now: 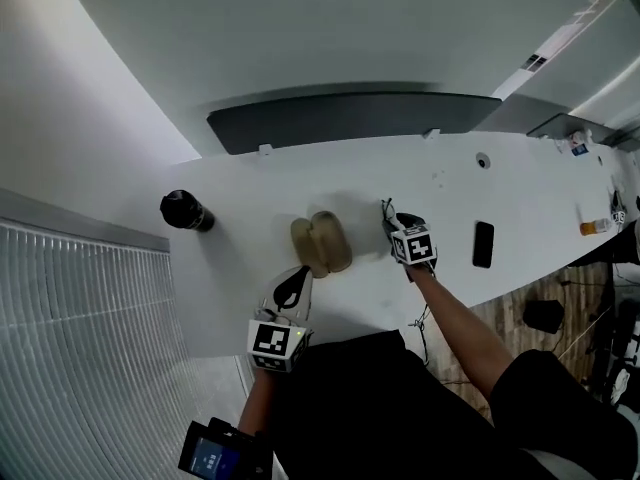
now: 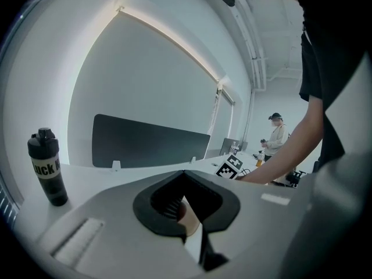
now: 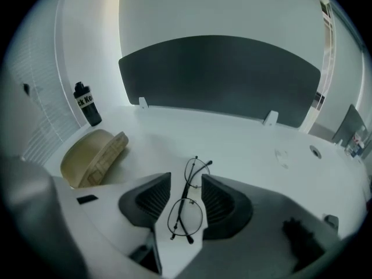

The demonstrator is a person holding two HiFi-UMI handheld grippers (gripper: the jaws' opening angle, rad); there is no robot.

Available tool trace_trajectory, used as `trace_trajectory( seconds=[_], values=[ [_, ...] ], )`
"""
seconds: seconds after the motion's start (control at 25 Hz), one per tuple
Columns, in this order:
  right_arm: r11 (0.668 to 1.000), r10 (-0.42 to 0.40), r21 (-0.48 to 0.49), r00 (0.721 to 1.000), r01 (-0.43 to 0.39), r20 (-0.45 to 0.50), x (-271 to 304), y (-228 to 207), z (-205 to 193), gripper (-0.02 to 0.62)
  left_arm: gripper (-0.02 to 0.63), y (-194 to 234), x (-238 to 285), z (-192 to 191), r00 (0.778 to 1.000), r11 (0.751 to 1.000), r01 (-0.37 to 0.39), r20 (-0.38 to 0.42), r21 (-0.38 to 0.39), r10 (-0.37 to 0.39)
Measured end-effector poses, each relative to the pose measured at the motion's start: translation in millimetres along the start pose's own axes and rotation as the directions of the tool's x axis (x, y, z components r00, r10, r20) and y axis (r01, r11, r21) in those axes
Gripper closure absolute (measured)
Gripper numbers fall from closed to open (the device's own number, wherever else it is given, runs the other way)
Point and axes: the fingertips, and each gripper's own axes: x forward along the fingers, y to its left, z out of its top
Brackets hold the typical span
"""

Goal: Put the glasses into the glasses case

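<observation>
The thin wire-framed glasses (image 3: 186,215) lie folded on the white table (image 1: 240,268), right between the jaws of my right gripper (image 3: 186,179). Those jaws stand wide apart and neither pad touches the frame. From the head view, the right gripper (image 1: 392,218) is tilted down over the glasses (image 1: 386,209), to the right of the tan glasses case (image 1: 322,243). The case (image 3: 93,156) lies open. My left gripper (image 1: 296,280) reaches the case's near edge, and in the left gripper view a tan edge of the case (image 2: 189,215) sits pinched in the nearly closed left gripper (image 2: 186,182).
A black bottle (image 1: 185,210) stands at the table's left. A dark phone (image 1: 483,244) lies to the right of the right gripper. A dark panel (image 1: 350,116) runs along the far edge. Another person (image 2: 278,135) stands far off in the room.
</observation>
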Motion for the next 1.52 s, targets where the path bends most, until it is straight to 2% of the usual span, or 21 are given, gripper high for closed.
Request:
trace_trajectory(
  seconds=[0.32, 0.44, 0.68, 1.04, 1.36, 1.52],
  values=[
    [1.0, -0.014, -0.017, 0.994, 0.012, -0.112, 18.2, 4.8, -10.0, 0.414, 0.598, 11.2, 1.9, 2.2, 1.0, 1.0, -0.011, -0.011, -0.02, 0.01],
    [1.0, -0.005, 0.004, 0.989, 0.006, -0.151, 24.5, 4.4, -22.9, 0.413, 0.598, 11.0, 4.4, 1.4, 1.0, 1.0, 0.003, -0.006, -0.016, -0.003],
    [0.999, 0.031, 0.048, 0.99, -0.024, -0.136, 28.9, 9.9, -27.3, 0.413, 0.598, 15.3, 2.8, 8.0, 1.0, 1.0, -0.003, -0.016, -0.011, 0.002],
    [0.998, 0.023, 0.067, 0.987, -0.013, -0.158, 27.4, 3.3, -26.7, 0.414, 0.598, 9.6, 8.1, -3.1, 1.0, 1.0, 0.015, -0.019, -0.003, -0.015],
    [0.998, 0.035, 0.059, 0.985, -0.026, -0.167, 28.4, 2.1, -28.8, 0.433, 0.598, 13.2, 4.3, -6.0, 1.0, 1.0, 0.001, -0.022, 0.014, -0.001],
    [1.0, 0.004, 0.008, 0.984, -0.003, -0.18, 20.6, 0.4, -31.4, 0.44, 0.598, 9.6, 5.4, -4.1, 1.0, 1.0, 0.01, -0.021, -0.002, -0.01]
  ],
)
